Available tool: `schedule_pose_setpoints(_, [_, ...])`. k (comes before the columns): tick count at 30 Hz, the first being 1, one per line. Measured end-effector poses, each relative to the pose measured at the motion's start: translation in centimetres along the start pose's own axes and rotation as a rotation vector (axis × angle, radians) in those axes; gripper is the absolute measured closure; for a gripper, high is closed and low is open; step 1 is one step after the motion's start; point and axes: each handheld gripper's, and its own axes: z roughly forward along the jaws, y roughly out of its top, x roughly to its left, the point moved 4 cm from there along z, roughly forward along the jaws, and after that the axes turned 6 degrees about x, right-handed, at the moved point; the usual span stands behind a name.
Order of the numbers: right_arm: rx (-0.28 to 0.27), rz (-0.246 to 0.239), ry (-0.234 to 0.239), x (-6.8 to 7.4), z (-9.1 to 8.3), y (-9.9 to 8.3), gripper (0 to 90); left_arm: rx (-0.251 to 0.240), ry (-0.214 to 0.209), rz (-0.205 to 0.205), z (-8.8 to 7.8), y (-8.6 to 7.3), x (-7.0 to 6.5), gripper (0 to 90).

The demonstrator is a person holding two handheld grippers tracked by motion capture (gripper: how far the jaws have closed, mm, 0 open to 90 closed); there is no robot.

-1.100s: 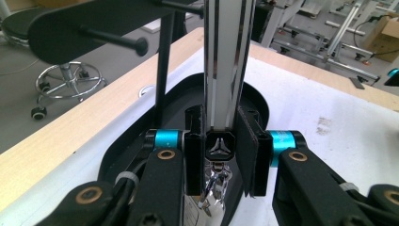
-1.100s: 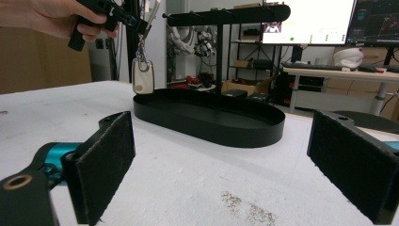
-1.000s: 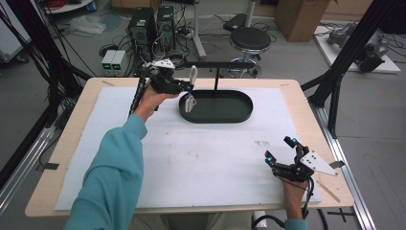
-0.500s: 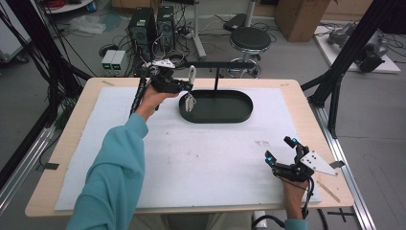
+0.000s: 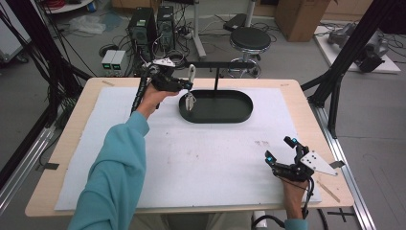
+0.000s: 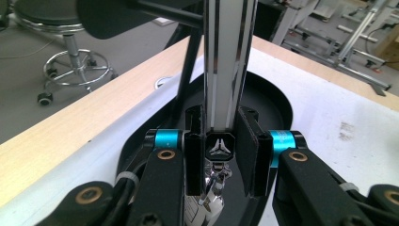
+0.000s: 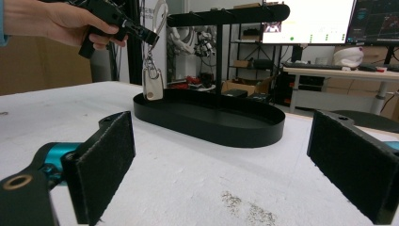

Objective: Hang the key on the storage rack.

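Observation:
My left gripper (image 5: 184, 86) is shut on a white strap with black stripes (image 6: 226, 70), just above its black buckle. In the right gripper view the strap's loop (image 7: 161, 14) rises beside the left end of the black stand's crossbar (image 7: 226, 16). Below it a metal clasp and a white fob (image 7: 153, 87) hang over the left end of the oval black tray (image 7: 211, 127). The fob (image 5: 189, 101) dangles just inside the tray's rim (image 5: 239, 112). My right gripper (image 5: 280, 149) rests near the table's front right, open, with nothing between its pads (image 7: 106, 165).
The stand's upright post (image 5: 216, 79) rises from the tray's far side and carries the crossbar (image 5: 225, 63). A white mat (image 5: 201, 158) covers most of the wooden table. A stool (image 5: 250, 40) and computer cases stand on the floor beyond the far edge.

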Motion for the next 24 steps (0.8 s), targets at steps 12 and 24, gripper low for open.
schedule_pose_setpoints(12, [0.000,0.001,0.000,0.0,0.0,0.0,7.5,-0.009,0.031,-0.037,-0.1,0.1,0.7,74.0])
schedule_pose_setpoints(24, [0.003,0.000,0.002,0.1,0.0,0.0,7.5,-0.021,0.081,-0.088,0.2,0.0,1.1,74.0])
